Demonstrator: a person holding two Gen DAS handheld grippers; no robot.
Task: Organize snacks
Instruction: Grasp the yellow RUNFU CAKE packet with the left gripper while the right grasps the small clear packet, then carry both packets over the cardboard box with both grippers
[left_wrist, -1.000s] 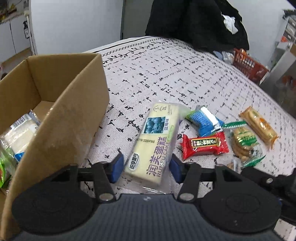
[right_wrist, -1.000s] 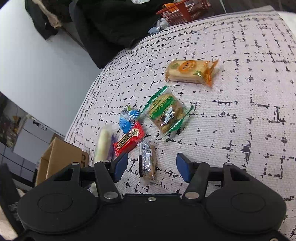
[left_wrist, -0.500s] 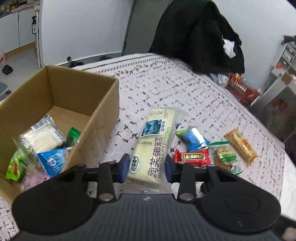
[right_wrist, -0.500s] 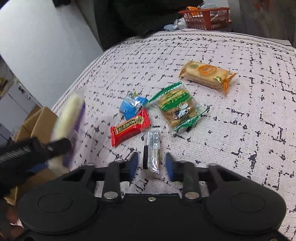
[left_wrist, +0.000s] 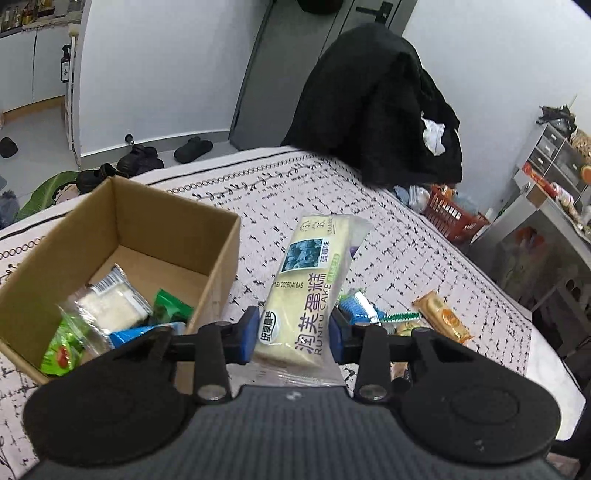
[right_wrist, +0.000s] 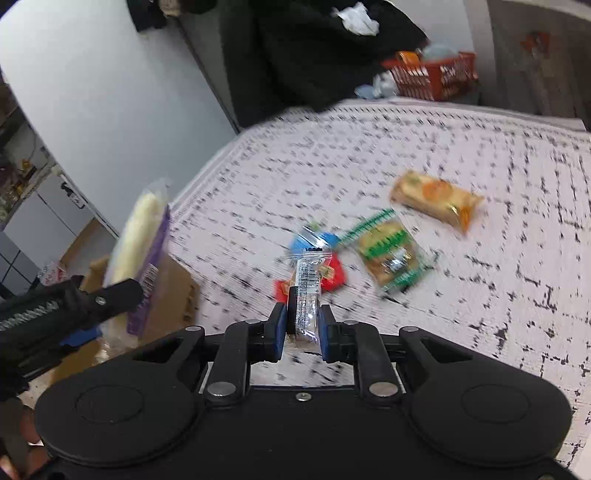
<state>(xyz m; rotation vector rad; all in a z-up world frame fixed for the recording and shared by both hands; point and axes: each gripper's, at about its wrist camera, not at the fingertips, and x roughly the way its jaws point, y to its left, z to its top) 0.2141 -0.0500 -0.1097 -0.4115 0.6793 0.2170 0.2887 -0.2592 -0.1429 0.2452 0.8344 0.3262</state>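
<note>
Left hand-held gripper (left_wrist: 293, 334) grasps the Runfu cake pack (left_wrist: 312, 291) low, right hand-held gripper (right_wrist: 302, 334) pinches a clear snack bar (right_wrist: 306, 291); either may slip before reaching the cardboard box (left_wrist: 221, 258).

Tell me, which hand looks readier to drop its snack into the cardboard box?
Probably the left. Its tongs grip the cake bar right beside the open cardboard box. The right tongs hold a small clear packet farther away, with the left tongs between them and the box.

White walls (left_wrist: 155, 66) stood around a bed (left_wrist: 406, 236) with a black-patterned cover. A grey door (left_wrist: 291, 55) was behind dark clothes (left_wrist: 373, 107). Shoes (left_wrist: 140, 158) lay on the floor; a red basket (left_wrist: 452, 218) sat beside the bed.
</note>
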